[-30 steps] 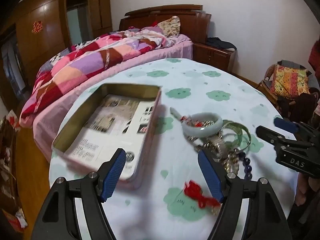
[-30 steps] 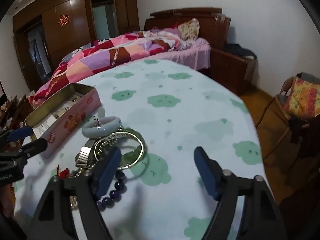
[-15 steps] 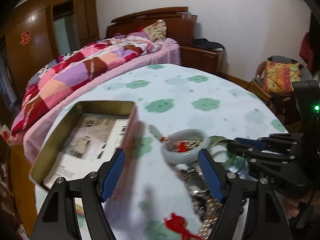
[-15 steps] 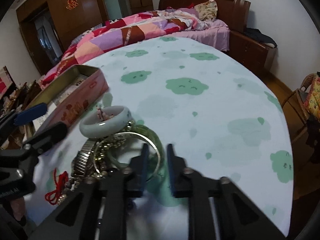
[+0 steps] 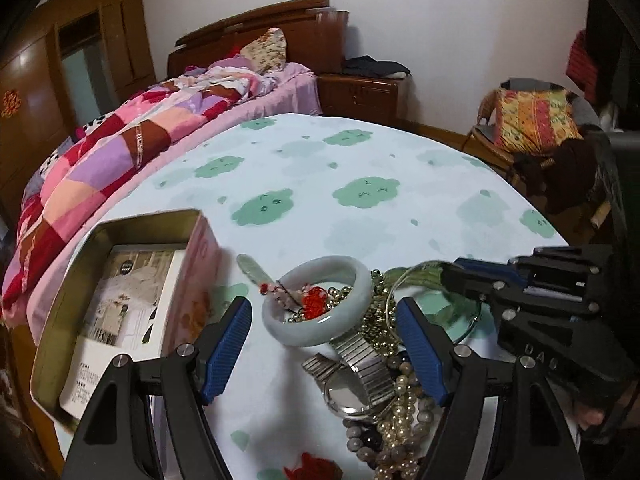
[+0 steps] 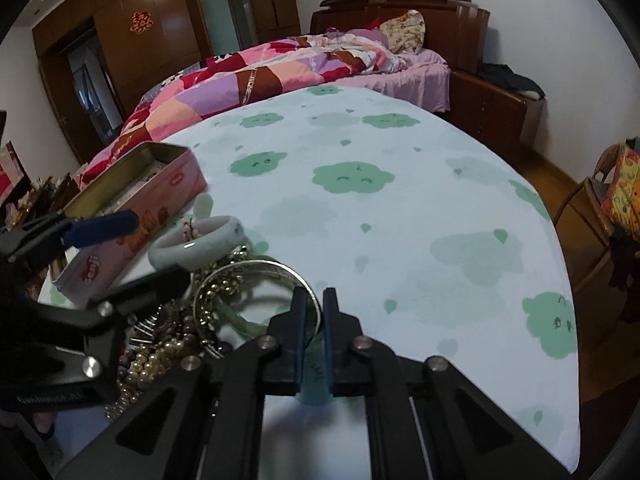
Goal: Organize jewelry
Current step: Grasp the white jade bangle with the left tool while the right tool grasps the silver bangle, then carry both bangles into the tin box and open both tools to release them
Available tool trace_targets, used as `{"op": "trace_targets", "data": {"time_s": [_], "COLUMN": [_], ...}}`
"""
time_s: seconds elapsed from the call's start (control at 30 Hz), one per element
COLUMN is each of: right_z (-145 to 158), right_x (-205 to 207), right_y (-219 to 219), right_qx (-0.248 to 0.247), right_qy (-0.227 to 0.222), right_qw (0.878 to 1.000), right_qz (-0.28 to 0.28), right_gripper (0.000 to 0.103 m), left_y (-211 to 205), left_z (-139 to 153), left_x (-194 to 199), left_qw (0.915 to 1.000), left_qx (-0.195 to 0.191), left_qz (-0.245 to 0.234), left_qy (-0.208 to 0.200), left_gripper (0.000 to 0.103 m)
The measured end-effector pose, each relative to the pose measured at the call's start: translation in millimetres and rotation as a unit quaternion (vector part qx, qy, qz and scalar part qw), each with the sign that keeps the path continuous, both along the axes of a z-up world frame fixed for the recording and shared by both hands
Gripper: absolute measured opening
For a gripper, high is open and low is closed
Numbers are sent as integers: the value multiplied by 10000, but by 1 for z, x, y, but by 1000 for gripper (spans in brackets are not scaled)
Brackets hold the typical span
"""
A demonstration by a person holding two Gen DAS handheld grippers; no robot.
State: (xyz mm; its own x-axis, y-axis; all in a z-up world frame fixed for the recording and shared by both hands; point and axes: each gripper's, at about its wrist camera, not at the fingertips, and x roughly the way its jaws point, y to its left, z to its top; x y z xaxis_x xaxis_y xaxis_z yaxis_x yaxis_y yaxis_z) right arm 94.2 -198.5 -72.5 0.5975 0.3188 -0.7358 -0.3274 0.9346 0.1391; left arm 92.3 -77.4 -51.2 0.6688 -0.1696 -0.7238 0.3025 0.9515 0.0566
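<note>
right claw: clamped on green bangle | left claw: apart, over white bangle | pink tin: lid off, beside jewelry pile on table

Dim, soft indoor light with a cool cast; the white wall is the brightest area. Both fisheye views bend the room strongly, with black vignette corners. Soft shadows fall on the tablecloth beneath the gripper fingers. Wardrobe doors carry faint glare. Near foreground parts look slightly blurred
</note>
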Motion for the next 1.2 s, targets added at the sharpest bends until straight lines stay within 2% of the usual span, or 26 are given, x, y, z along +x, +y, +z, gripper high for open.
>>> {"op": "trace_targets", "data": {"time_s": [0.17,0.23,0.3,0.33,0.4,0.5,0.6,0.97,1.2], "right_z": [0,0,0,-1,-2,-2,-2,-2,-2], "right_x": [4,3,4,4,4,5,5,5,4], "right_y": [-9,-8,-8,-8,-11,-12,-12,-12,-13], "right_qx": [1,-29,-10,23,101,134,155,145,134], "right_qy": [-14,-49,-47,-36,-6,5,9,3,-2], "right_qw": [10000,9999,9999,9999,9999,9999,9998,9999,9999], "right_qz": [-96,-93,-91,-91,-97,-95,-90,-90,-90], "right_gripper": [9,9,9,9,9,9,9,9,9], "left_y": [-3,-4,-4,-3,-4,-9,-4,27,34], "left_z": [-8,-11,-14,-15,-16,-20,-19,28,67], "left_x": [6,8,9,10,11,9,8,-12,-23], "left_qw": [9997,9994,9991,9990,9985,9973,9980,9975,9948], "left_qx": [104,151,266,261,185,348,151,-684,-821], "left_qz": [-192,-252,-280,-298,-400,-516,-480,-102,-181], "left_qy": [113,166,196,229,335,379,388,-129,-583], "left_gripper": [74,70,58,57,34,19,11,11,11]}}
